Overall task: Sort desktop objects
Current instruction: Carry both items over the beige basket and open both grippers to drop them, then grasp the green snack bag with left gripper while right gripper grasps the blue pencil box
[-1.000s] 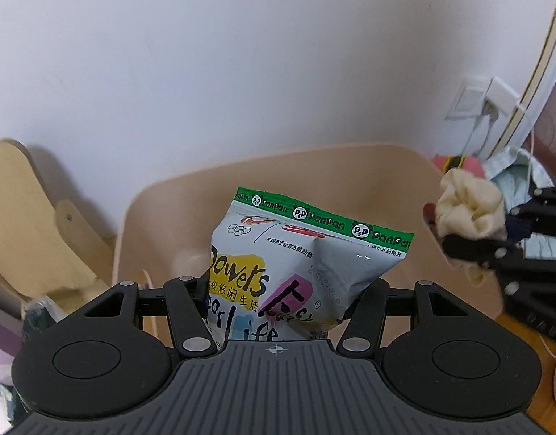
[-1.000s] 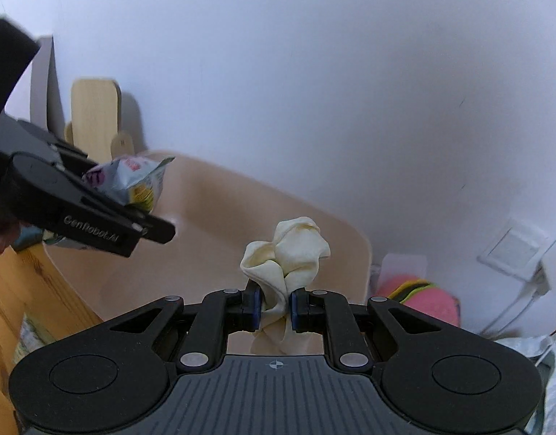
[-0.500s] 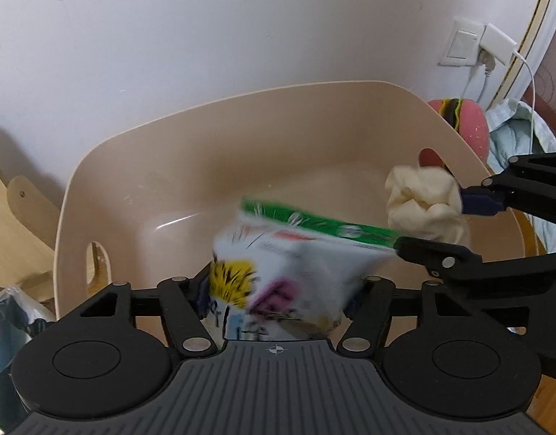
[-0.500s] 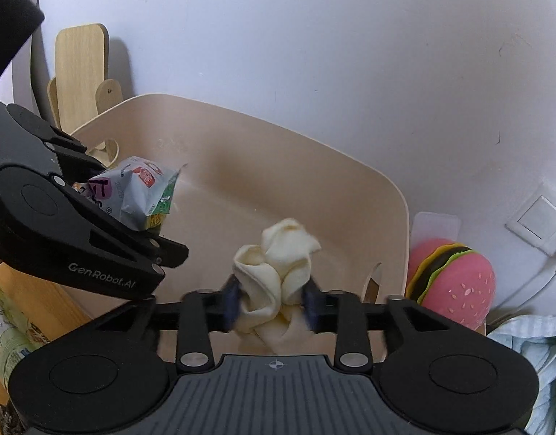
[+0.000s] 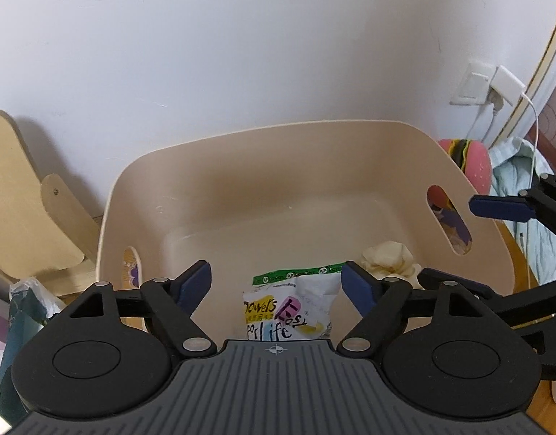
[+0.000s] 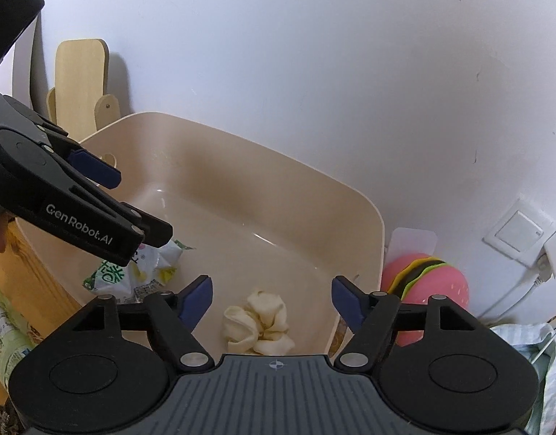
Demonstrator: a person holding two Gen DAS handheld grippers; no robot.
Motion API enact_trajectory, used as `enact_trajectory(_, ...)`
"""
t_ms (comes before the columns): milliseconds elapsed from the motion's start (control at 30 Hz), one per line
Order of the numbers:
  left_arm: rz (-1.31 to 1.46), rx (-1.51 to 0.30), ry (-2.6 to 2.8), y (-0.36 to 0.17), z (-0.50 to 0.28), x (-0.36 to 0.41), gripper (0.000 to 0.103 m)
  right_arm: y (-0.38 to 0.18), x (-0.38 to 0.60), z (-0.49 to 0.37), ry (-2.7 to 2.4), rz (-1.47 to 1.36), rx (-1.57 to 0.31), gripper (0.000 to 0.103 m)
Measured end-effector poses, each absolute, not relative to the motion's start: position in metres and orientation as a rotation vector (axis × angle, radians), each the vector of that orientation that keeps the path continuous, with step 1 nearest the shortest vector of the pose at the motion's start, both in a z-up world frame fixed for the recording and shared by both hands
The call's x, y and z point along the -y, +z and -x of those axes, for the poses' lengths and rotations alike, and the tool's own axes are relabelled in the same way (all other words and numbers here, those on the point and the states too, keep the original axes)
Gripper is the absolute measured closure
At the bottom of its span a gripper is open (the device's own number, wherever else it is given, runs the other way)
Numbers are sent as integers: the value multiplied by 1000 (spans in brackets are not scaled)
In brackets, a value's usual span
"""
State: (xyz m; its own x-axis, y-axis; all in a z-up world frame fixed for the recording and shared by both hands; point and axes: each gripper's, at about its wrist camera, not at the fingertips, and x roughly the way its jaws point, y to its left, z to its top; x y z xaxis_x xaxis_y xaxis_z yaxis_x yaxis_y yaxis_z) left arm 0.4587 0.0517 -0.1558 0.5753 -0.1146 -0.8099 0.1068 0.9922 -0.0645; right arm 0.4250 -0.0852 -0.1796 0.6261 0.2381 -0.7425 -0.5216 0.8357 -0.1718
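You are at the release step: both drops into the beige bin (image 5: 350, 152) look done. Your left gripper (image 5: 276, 284) hangs over the bin with its jaws spreading and nothing between the pads; the snack bag (image 5: 290, 308) lies on the bin floor below it. Your right gripper (image 6: 272, 299) is likewise spreading, and the cream cloth scrunchie (image 6: 258, 320) sits loose on the bin floor beneath, just beside the bag. Next, I judge, you lift both grippers clear of the rim and look for what is left on the worktop (image 6: 35, 279), perhaps the green packet (image 6: 4, 330) at the left.
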Motion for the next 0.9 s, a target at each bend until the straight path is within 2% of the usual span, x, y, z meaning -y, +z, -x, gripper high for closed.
enact_trajectory(267,30,-928,-144,-134,-433,-68,23,-161,105,-406,437,387,-765,24)
enact_trajectory(400,47,-919,-152,-126,-411,-73,23,-155,124,-386,427,367,-765,16)
enact_trajectory(500,46,-919,-157,-122,-392,-77,23,-152,144,-366,413,363,-768,14)
enact_trajectory(900,85,-1035,-129,-147,-327,-89,22,-165,210,-311,286,292,-859,6)
